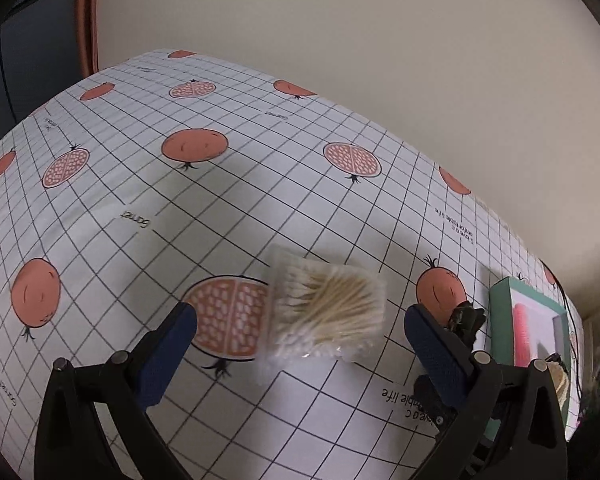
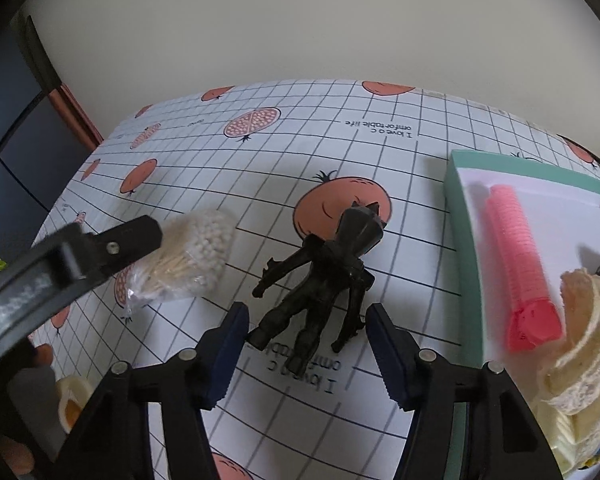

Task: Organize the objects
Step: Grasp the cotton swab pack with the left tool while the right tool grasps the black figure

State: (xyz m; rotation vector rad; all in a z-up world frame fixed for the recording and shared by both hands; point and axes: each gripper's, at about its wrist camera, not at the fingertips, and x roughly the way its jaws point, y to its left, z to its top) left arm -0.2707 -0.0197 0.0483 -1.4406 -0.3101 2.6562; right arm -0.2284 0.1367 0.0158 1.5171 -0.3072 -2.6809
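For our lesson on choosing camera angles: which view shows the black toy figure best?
The right wrist view: the black toy figure lies whole on the tablecloth, just ahead of the open right gripper. The left wrist view shows only a small dark part of it, peeking out behind a finger of the left gripper.

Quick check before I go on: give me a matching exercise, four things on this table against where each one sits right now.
Things:
1. bag of cotton swabs
2. black figure
3. pink stack
4. lace roll

Places:
A. lying inside the green box
B. on the cloth before the open left gripper
C. at the box's near end, right of the pink thing
D. lying between the open right gripper fingers

Pairs: 1-B, 2-D, 3-A, 4-C
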